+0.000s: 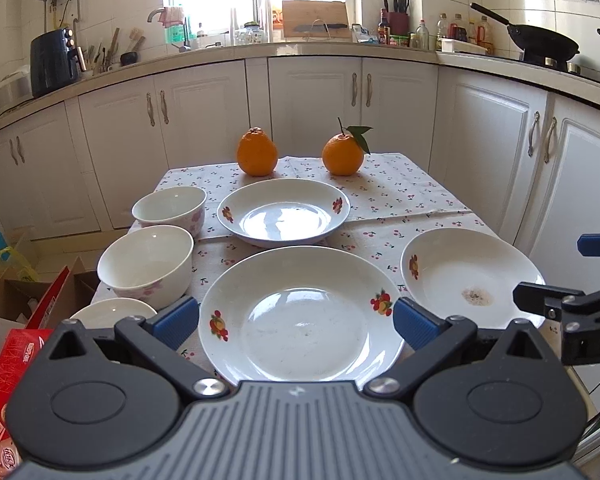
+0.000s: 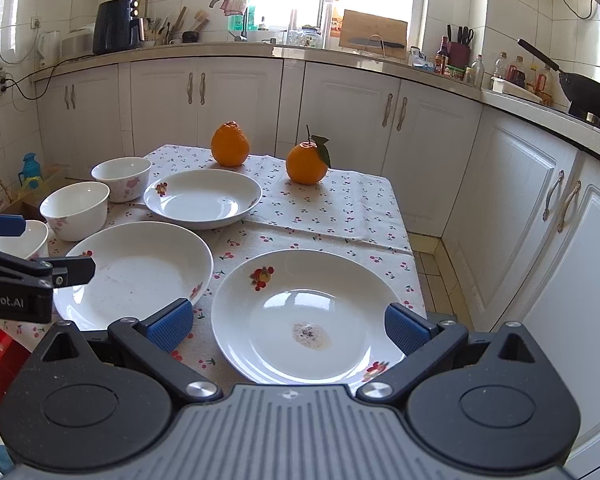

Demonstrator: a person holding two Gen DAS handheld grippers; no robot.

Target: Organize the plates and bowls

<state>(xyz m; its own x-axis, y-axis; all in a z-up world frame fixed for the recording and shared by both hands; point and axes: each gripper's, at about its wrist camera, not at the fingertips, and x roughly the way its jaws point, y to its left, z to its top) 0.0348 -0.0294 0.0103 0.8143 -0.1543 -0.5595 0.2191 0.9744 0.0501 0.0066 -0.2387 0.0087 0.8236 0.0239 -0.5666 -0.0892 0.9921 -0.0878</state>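
Three white plates with fruit prints lie on the cherry-print tablecloth. My left gripper [image 1: 296, 322] is open and empty, its blue pads either side of the near middle plate [image 1: 300, 316], above it. My right gripper [image 2: 288, 326] is open and empty over the right plate [image 2: 308, 316], which has a brown stain and also shows in the left wrist view [image 1: 468, 276]. The far plate [image 1: 282, 212] lies behind. Two white bowls with pink flowers [image 1: 148, 266] [image 1: 170, 208] stand at the left, and a third bowl [image 1: 112, 312] shows at the near left edge.
Two oranges [image 1: 257, 153] [image 1: 343, 154] stand at the table's far end. Cardboard boxes and a red package [image 1: 16, 360] sit on the floor at the left. White cabinets [image 1: 316, 104] and a cluttered counter run behind and along the right.
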